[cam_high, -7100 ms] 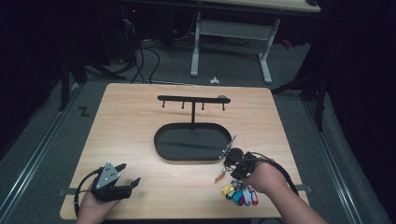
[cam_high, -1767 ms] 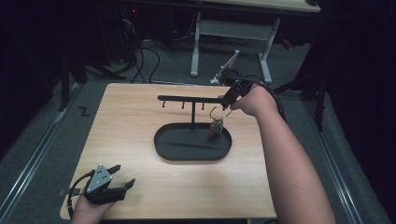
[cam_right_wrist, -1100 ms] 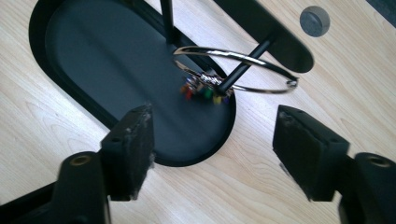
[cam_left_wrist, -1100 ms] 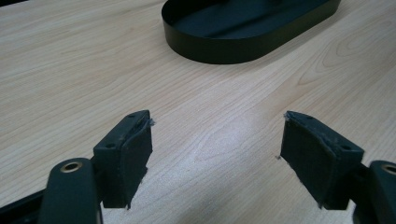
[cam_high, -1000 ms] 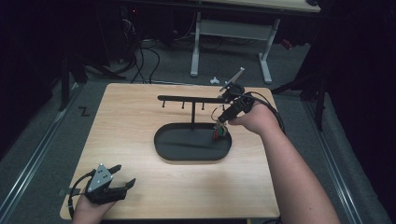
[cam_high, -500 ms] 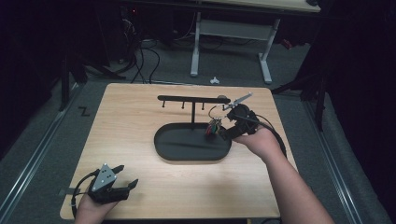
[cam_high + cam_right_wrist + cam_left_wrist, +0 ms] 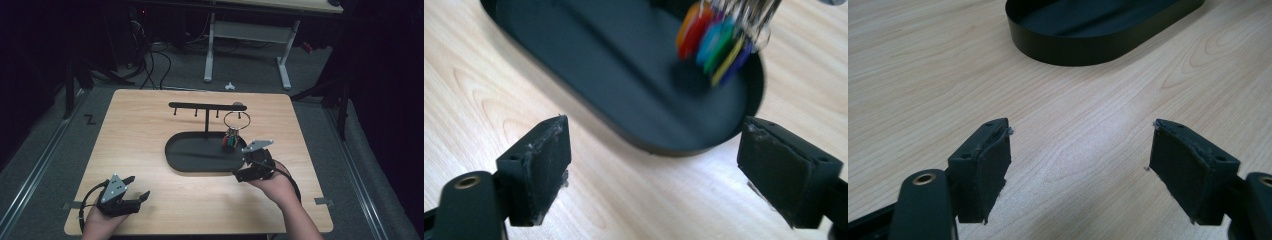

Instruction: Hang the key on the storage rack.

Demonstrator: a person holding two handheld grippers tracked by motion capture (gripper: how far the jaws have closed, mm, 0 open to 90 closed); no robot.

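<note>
From above, the wooden table (image 7: 150, 120) carries the oval black tray (image 7: 200, 155) with its hook bar (image 7: 205, 105); the key bunch (image 7: 231, 140) hangs there over the tray. My right gripper (image 7: 654, 170) sees coloured tags, jaws apart. My left gripper (image 7: 1080, 165), jaws apart, has bare wood around.

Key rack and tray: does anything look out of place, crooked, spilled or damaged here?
Nothing stands out. The keys hang by their ring from the rack, over the tray. Both the left gripper and right gripper are open with nothing between the fingers. The keys look blurred in the right gripper view.
</note>
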